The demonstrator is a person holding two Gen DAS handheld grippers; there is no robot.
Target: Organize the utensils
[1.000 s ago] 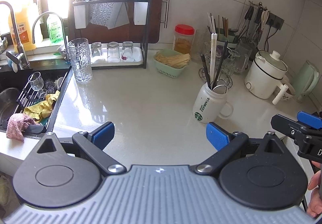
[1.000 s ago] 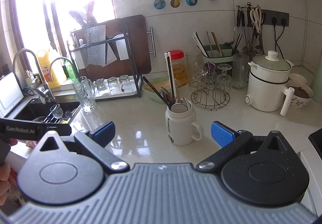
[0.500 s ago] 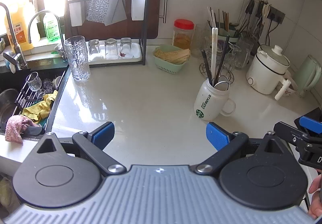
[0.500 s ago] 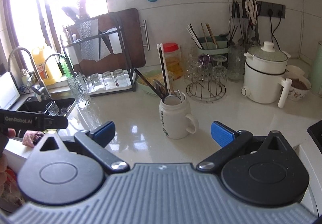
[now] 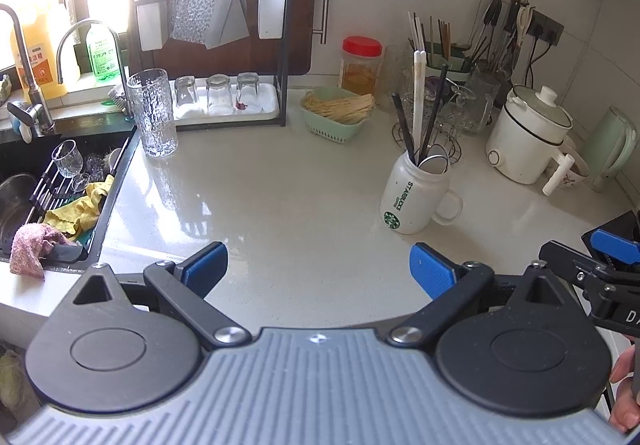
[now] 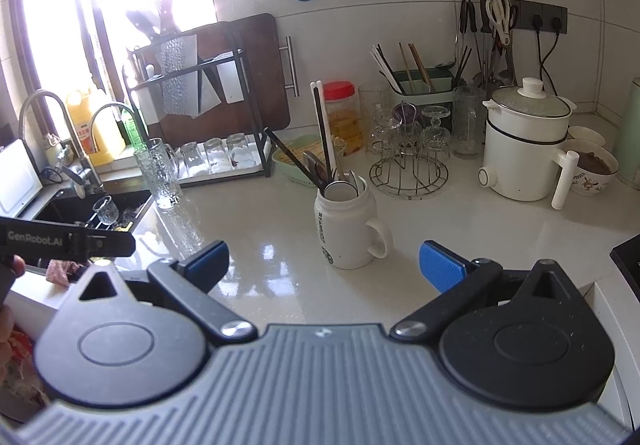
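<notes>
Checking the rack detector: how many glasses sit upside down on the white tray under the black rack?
3, in a row on the white tray: left glass, middle glass, right glass.

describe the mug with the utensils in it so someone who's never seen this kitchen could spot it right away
Start at the white countertop, then look in front of the round wire glass rack. There stands a white mug with its handle to the right, holding chopsticks and spoons. It alone stands out in the open, and it bears green Starbucks lettering, unlike the green utensil holder by the wall.
</notes>
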